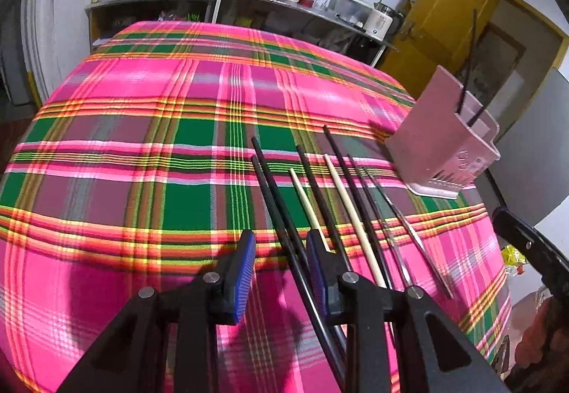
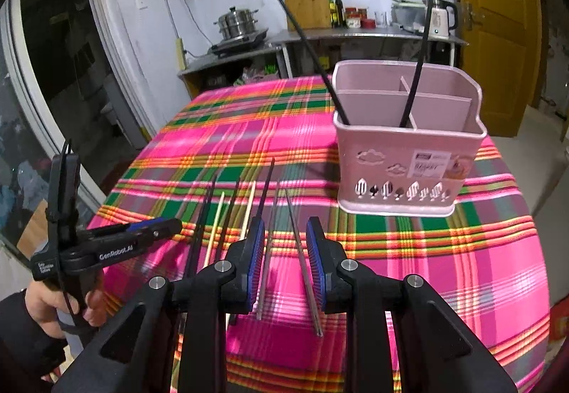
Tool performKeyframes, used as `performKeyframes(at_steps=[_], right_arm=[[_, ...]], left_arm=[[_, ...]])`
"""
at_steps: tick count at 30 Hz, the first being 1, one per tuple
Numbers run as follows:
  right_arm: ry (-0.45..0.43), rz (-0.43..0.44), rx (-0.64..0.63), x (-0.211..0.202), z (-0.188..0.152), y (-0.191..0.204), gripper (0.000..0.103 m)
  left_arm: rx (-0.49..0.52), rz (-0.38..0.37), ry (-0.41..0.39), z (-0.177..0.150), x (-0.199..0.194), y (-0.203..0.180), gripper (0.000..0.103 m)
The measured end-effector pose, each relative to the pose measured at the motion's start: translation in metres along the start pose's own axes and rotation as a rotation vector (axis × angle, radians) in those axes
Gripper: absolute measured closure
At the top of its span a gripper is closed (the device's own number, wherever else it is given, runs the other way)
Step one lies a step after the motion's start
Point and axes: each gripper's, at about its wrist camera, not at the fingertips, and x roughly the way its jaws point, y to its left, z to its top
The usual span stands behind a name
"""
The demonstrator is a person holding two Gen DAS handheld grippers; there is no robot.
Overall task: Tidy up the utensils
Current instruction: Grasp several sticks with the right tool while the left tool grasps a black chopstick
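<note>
**A:** Where to find the chopsticks?

**B:** Lying in a row on the plaid tablecloth [image 1: 142, 179], near the pink utensil caddy [image 2: 409, 162].

**A:** And the tongs?

**B:** Both released. Left gripper [image 1: 281, 247] spread around the black chopsticks [image 1: 274, 201], right gripper [image 2: 286, 233] around the metal chopsticks [image 2: 306, 272]. Nothing pinched yet.

**A:** How to handle?

**B:** Probably light, stiff and thin, and the metal likely slippery. Better to pinch squarely near the thicker end, to avoid rolling.
</note>
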Motion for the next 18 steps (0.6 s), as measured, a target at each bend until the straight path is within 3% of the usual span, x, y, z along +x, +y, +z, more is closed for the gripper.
performKeyframes(at_steps=[5, 15, 18], right_arm=[[0.028, -0.001, 0.001, 0.017, -0.002, -0.003, 0.078], [0.043, 0.007, 0.005, 0.030, -0.001, -0.004, 0.078], [0.046, 0.011, 0.005, 0.032, 0.000, -0.002, 0.078]], left_arm=[[-0.004, 0.022, 0.029, 0.001, 0.017, 0.001, 0.076], [0.062, 0.112, -0.001, 0.003, 0.025, -0.011, 0.083], [0.088, 0.151, -0.002, 0.005, 0.027, -0.014, 0.092]])
